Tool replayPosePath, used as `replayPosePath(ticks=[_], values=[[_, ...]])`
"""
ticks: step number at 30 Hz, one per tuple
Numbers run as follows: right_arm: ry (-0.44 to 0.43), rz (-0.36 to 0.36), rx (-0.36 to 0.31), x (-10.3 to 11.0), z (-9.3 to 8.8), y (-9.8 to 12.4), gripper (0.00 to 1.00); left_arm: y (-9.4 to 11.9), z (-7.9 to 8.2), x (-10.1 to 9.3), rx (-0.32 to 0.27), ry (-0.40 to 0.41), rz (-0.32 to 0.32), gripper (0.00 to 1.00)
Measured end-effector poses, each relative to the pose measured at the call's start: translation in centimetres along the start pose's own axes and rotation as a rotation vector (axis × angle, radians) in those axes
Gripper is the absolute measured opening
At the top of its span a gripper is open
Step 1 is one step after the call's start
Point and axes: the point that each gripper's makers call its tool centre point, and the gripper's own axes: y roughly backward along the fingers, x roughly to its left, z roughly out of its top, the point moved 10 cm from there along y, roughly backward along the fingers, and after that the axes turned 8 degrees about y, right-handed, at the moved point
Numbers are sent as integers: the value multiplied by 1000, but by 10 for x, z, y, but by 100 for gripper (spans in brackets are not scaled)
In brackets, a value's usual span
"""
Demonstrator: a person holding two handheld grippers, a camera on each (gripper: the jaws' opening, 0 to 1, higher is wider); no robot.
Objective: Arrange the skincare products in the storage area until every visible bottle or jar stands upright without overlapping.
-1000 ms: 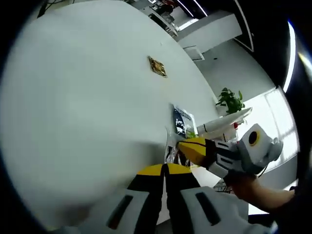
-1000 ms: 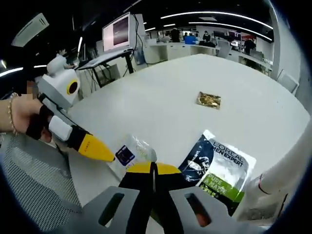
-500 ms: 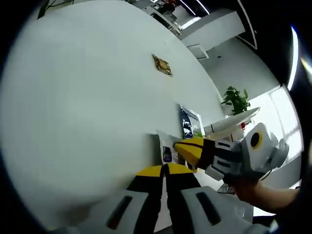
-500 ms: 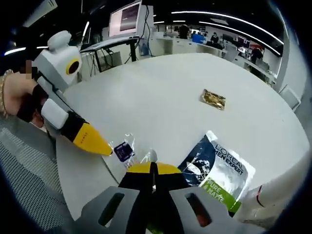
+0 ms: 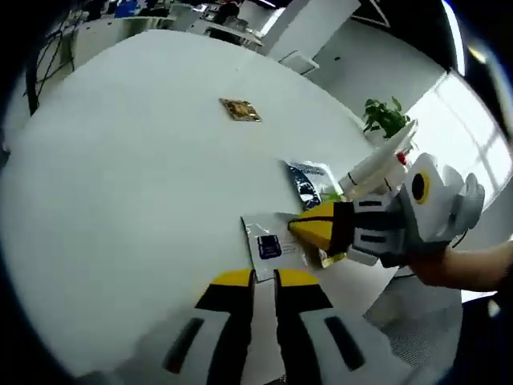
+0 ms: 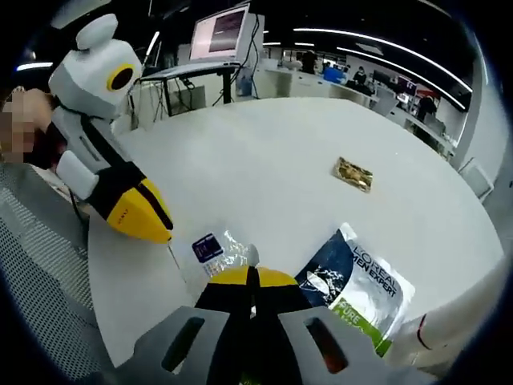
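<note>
A clear sachet (image 5: pixel 268 245) with a dark blue label lies flat near the edge of a round white desk (image 5: pixel 120 160), directly ahead of the left gripper (image 5: pixel 255 278), whose yellow-tipped fingers stand slightly apart and hold nothing. From the right of that view the right gripper (image 5: pixel 309 228) reaches over the sachet's far side; in its own view its fingers (image 6: pixel 232 277) are pressed together above the crinkled film, though whether any film is caught between them cannot be told. The likely trouble, as a judgement: thin, limp plastic so near the desk's edge could skid off under a sideways nudge, or slip from a pinch that catches only a corner (a flat packet offers no base to stand on). To the right lies a larger dark pouch (image 6: pixel 357 281) printed "L'OREAL MEN EXPERT" with a green band, just beside the sachet and apparently not overlapping it. Farther across the desk, well apart, sits a small gold foil packet (image 6: pixel 353 172). A white tube (image 6: pixel 449 317) lies at the right margin.
</note>
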Motion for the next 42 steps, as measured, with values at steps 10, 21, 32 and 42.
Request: replayPosePath(ticks=[10,21,32,42], values=[[11,11,0,-1,0,-2,1,-41,11,-4,54,-415,22,12],[51,29,12,-2,1,-3,1,-44,9,-8,54,-478,47,16],[142,3,23,-10,7,7,2,-45,5,-10,48,-429,100,16],[123,-11,-27,-9,11,20,15,-45,6,-12,49,-427,113,17]])
